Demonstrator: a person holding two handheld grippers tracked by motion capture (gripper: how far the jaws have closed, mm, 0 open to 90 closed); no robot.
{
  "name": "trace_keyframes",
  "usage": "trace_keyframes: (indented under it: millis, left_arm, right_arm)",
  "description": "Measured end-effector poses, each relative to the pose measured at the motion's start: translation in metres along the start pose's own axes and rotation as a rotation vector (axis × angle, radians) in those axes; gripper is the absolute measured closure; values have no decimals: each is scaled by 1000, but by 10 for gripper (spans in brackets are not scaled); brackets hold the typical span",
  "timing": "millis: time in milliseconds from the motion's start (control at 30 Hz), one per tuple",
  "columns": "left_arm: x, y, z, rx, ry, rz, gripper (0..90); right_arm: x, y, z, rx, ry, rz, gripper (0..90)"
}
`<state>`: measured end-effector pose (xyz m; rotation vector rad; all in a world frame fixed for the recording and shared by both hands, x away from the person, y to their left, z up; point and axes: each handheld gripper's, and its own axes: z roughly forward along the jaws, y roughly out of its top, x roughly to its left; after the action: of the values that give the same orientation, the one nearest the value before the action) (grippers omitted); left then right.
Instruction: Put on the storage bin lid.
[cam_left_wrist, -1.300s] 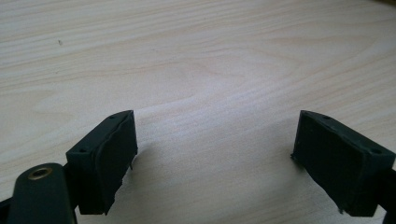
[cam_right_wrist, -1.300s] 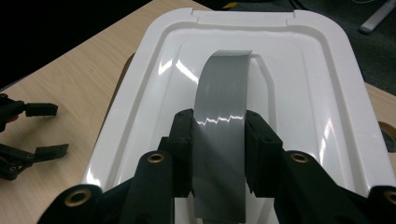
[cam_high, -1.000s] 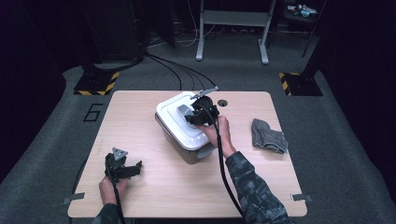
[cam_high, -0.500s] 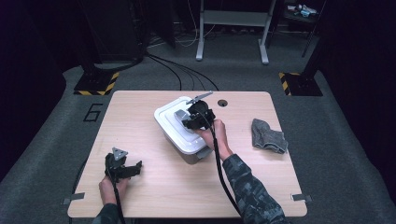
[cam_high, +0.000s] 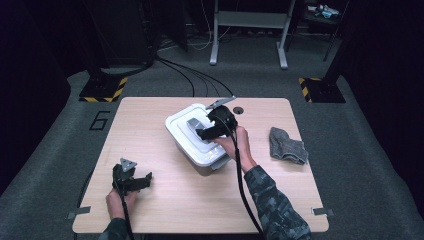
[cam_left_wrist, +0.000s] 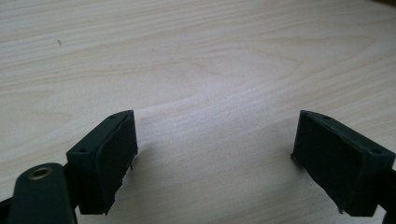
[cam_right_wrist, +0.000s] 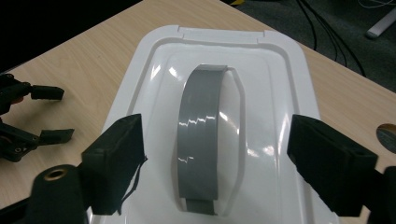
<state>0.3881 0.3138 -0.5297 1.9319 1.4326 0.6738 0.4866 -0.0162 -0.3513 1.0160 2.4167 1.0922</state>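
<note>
A white lidded box stands in the middle of the table, its lid closed and a grey arched handle running along the lid's centre. My right gripper hovers just over the lid, open, with its jaws on either side of the handle and nothing between them. My left gripper rests low over bare wood near the table's front left, open and holding nothing; it also appears far off as the left gripper in the right gripper view.
A crumpled grey cloth lies on the table to the right of the box. A round cable hole sits behind the box. The wooden table ends over dark carpet with cables and stand legs behind.
My right gripper has slid leftward across the lid, from its right side to over the handle. The left gripper has stayed put.
</note>
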Motion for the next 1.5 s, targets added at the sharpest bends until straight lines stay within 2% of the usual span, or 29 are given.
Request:
trace_keyframes:
  millis: [67,200,367,467,533,700,933,1167,1300,1500]
  left_arm:
    - [0,0,0,-5,2,0,135]
    - [0,0,0,-6,2,-1,136]
    - [0,0,0,-7,2,-1,136]
    - [0,0,0,-7,2,-2,136]
    - [0,0,0,-5,2,0,136]
    - [0,0,0,-5,3,1,136]
    - [0,0,0,-6,6,1,136]
    - [0,0,0,-5,6,2,136]
    - [-1,0,0,-7,6,-1,136]
    - [0,0,0,-4,6,3,136]
  right_arm:
    - [-2,-1,-6,-20,-3,-20,144]
    - [-4,-3,-22,-31,-14,-10,125]
    - [-8,-10,-39,-49,-33,-41,88]
    - [-11,-17,-48,-55,-44,-37,73]
    - [-15,-24,-54,-65,-58,-59,62]
    - [-21,-41,-66,-68,-89,-40,53]
    - [-33,-74,-80,-66,-139,-16,50]
    - [-44,-112,-87,-70,-188,31,47]
    - [-50,-138,-85,-55,-211,51,31]
    - [-56,-184,-70,7,-247,84,28]
